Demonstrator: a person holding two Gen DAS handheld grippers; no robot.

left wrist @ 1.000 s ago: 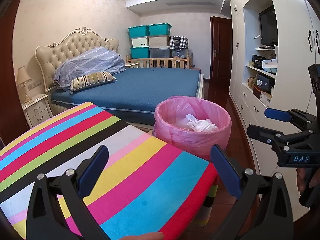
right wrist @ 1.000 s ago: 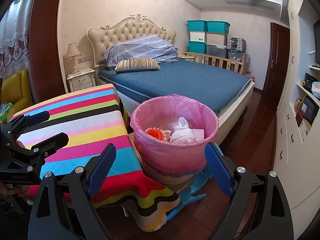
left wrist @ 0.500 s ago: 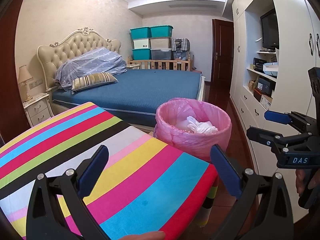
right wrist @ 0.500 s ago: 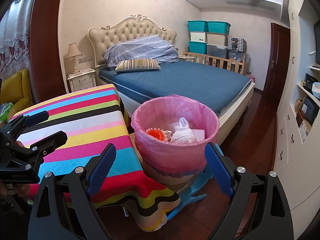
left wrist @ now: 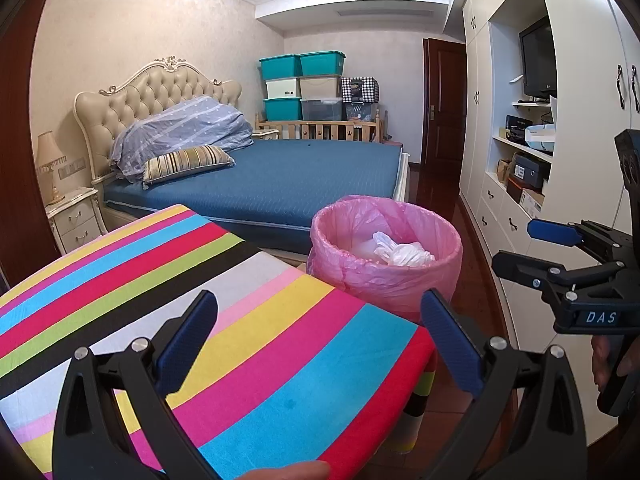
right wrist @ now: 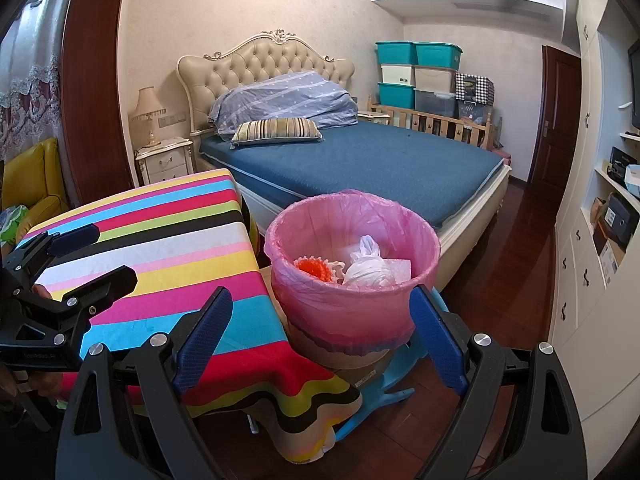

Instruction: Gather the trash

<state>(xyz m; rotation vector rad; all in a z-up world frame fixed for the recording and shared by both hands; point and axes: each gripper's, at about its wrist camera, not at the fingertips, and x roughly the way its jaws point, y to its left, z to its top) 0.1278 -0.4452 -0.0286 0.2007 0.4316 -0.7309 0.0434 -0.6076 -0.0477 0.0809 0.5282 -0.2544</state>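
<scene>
A bin lined with a pink bag (left wrist: 386,258) (right wrist: 352,268) stands beside the striped table (left wrist: 168,304) (right wrist: 160,248). Inside it lie a knotted white plastic bag (right wrist: 368,268) (left wrist: 396,252), an orange item (right wrist: 314,268) and a white packet (right wrist: 398,268). My left gripper (left wrist: 320,340) hovers open over the table's near corner, nothing between its fingers. My right gripper (right wrist: 320,336) is open too, low in front of the bin, holding nothing. Each gripper shows in the other's view: the right gripper (left wrist: 524,250) at the right edge, the left gripper (right wrist: 86,256) at the left edge.
A blue bed (right wrist: 360,160) with pillows lies behind the bin. White cupboards and shelves (left wrist: 516,152) line the right wall. The bin rests on a light blue stool (right wrist: 384,384) on dark wood floor. A nightstand with a lamp (right wrist: 164,156) and a yellow chair (right wrist: 32,180) are at the left.
Both views have shifted slightly, as if the grippers drew back and up a little from the bin. Both grippers stay open and empty.
</scene>
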